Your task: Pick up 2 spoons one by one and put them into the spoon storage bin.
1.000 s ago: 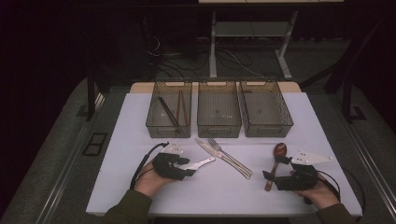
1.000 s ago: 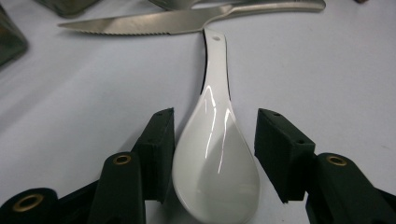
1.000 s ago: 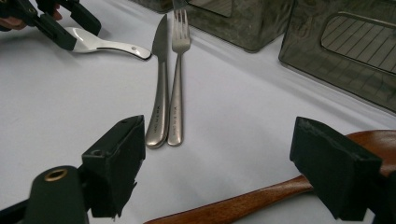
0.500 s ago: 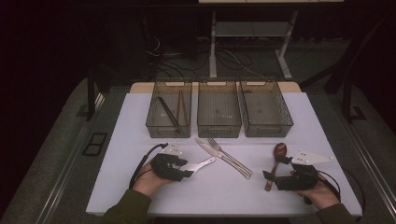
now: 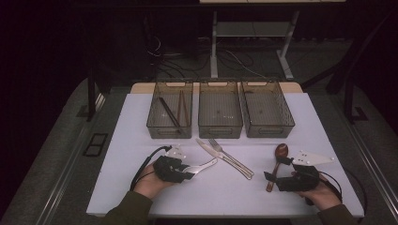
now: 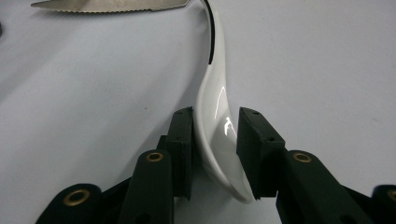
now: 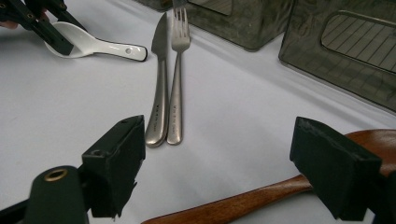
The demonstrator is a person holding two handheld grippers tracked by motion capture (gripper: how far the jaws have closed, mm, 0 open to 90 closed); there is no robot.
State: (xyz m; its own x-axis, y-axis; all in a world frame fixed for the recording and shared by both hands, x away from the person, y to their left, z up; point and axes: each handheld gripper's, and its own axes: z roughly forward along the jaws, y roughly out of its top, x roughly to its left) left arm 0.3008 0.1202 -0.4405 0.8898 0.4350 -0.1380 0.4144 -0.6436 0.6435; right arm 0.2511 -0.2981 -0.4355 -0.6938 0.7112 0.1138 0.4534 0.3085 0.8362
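Three bins [image 5: 220, 115] line the counter [image 5: 141, 122] at 12 o'clock. Knife [image 5: 224, 158] and fork [image 5: 234, 157] lie centre; spoon [image 5: 202, 166] at 8 o'clock; ladle [image 5: 277, 161] at 4 o'clock.

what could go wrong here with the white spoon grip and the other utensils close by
The left gripper pinches the white spoon by the curved, glossy sides of its bowl, so it may slip or twist out when lifted. Its handle tip lies near the knife, and swinging it could knock the knife and fork. The right gripper is open over the wooden spoon, so closing now might catch it only partly.
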